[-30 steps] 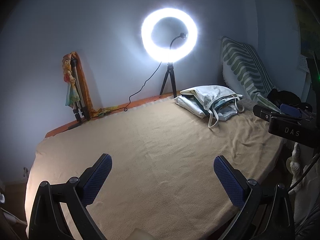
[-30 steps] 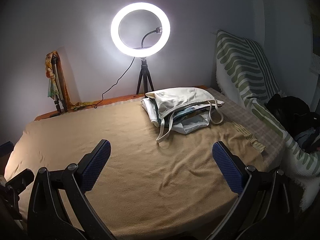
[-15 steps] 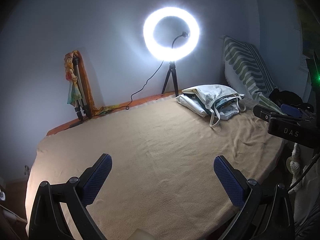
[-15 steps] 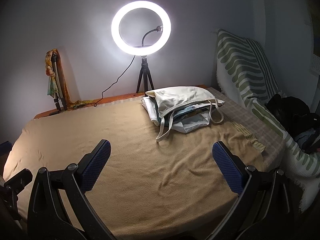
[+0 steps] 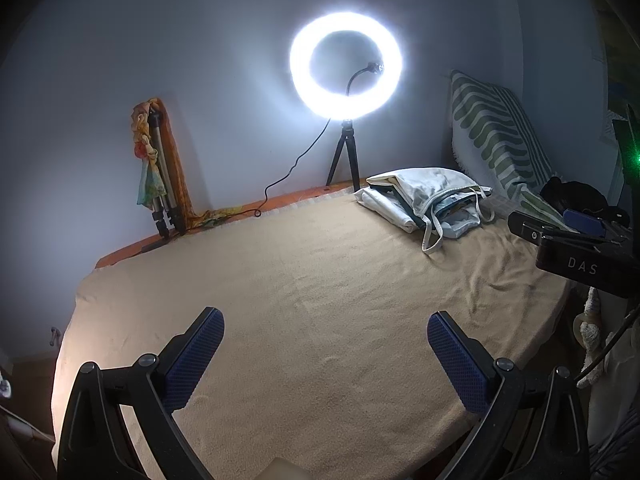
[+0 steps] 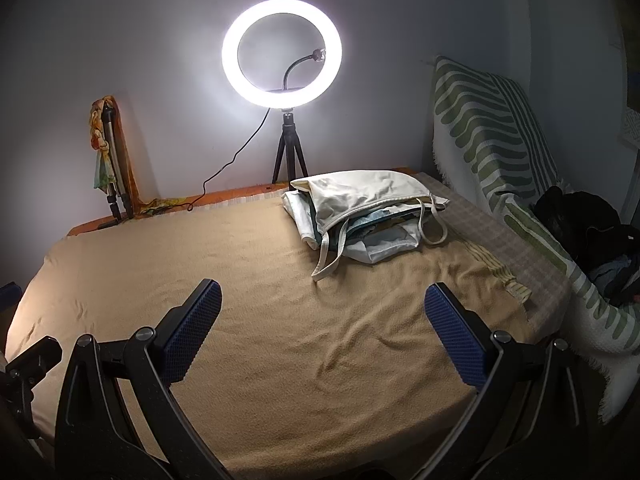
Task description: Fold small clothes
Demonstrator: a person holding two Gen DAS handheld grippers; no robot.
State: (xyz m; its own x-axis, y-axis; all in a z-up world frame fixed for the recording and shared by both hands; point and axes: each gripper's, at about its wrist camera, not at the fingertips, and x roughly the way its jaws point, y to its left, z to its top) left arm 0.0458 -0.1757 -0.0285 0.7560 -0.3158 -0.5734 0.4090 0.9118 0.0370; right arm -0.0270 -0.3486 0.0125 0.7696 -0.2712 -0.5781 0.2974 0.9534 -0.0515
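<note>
Right tool (image 5: 560, 240) shows only from left wrist.

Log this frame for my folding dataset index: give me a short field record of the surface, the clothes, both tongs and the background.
surface: bed under a tan blanket, wrinkled toward its right side
clothes: pale folded pieces packed in a cream tote bag lying on its side at the far right of the bed
left tongs: open, empty, above the blanket
right tongs: open, empty, short of the bag
light: lit ring light on a small tripod by the wall
right edge: green-striped throw
progress: nothing taken out yet
</note>
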